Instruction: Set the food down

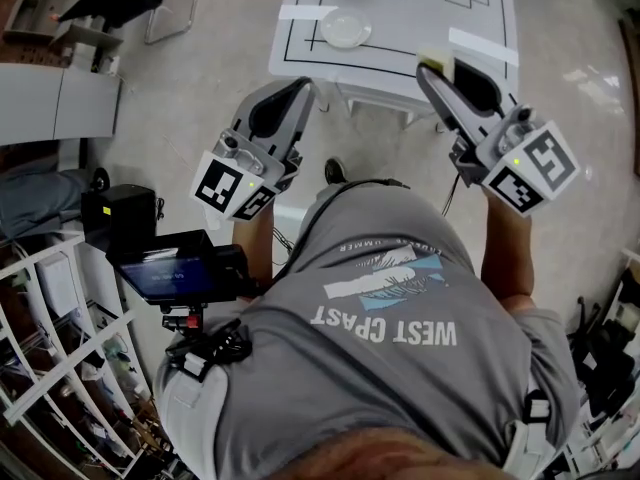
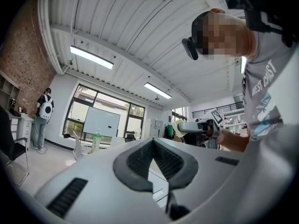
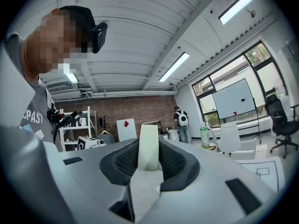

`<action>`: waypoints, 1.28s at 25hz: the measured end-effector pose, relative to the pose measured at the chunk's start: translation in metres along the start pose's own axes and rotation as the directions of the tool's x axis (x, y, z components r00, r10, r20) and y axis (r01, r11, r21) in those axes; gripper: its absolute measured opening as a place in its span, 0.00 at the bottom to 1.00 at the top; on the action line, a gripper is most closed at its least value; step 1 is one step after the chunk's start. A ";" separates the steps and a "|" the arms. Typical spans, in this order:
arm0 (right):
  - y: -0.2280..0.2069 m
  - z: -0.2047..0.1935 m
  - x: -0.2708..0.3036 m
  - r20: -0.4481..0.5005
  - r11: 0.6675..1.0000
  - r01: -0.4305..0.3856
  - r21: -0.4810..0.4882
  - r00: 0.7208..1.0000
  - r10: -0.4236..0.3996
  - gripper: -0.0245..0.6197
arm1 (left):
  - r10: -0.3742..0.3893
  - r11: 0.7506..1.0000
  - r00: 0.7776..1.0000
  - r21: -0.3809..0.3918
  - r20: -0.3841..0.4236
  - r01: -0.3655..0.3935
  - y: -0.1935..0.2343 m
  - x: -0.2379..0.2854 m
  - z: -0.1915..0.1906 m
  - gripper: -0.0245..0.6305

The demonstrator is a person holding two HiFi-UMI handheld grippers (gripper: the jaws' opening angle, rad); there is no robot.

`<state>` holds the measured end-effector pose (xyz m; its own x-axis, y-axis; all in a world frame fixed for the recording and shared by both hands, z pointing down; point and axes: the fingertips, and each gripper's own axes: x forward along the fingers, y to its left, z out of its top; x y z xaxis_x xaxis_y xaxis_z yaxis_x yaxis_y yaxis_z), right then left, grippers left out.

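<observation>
Right gripper clamped on a pale, off-white food block, block upright between the dark ribbed pads, sticking up past the tips; left gripper closed, pads meeting at the tips, nothing in them. Both held up in front of the person's grey T-shirt, well apart from each other, marker cubes toward the body. From the head view, right gripper's tip with the block is over the near right edge of a white table with black lines on it; left gripper's tip is just off the table's near left corner. White plate on the table ahead of the left gripper, slightly to its right, well left of the right gripper's tip. White tape strip on the table just beyond the right tip. Dark screen device behind and left of the left gripper. Far ahead of the right gripper: a green bottle, a person with a backpack
</observation>
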<state>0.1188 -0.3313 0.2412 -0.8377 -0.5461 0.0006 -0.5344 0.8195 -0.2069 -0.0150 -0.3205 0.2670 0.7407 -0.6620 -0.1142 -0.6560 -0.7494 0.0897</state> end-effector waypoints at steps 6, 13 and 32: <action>-0.020 0.004 0.058 0.000 0.998 0.056 0.008 0.998 -0.056 0.20 | -0.064 0.998 0.998 -0.018 -0.013 0.064 0.063 0.012 0.003 0.05; -0.020 0.001 0.050 0.016 0.992 0.127 -0.001 0.992 -0.127 0.20 | -0.131 0.991 0.991 -0.013 -0.001 0.131 0.062 0.017 0.004 0.05; -0.088 -0.021 0.159 -0.062 0.991 0.126 0.039 0.990 -0.124 0.20 | -0.120 0.992 0.993 -0.049 -0.013 0.119 0.167 0.041 -0.006 0.05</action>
<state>0.0300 -0.4868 0.2799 -0.7705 -0.6314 0.0874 -0.6312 0.7366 -0.2431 -0.0930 -0.4726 0.2833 0.8158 -0.5675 -0.1111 -0.5552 -0.8224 0.1239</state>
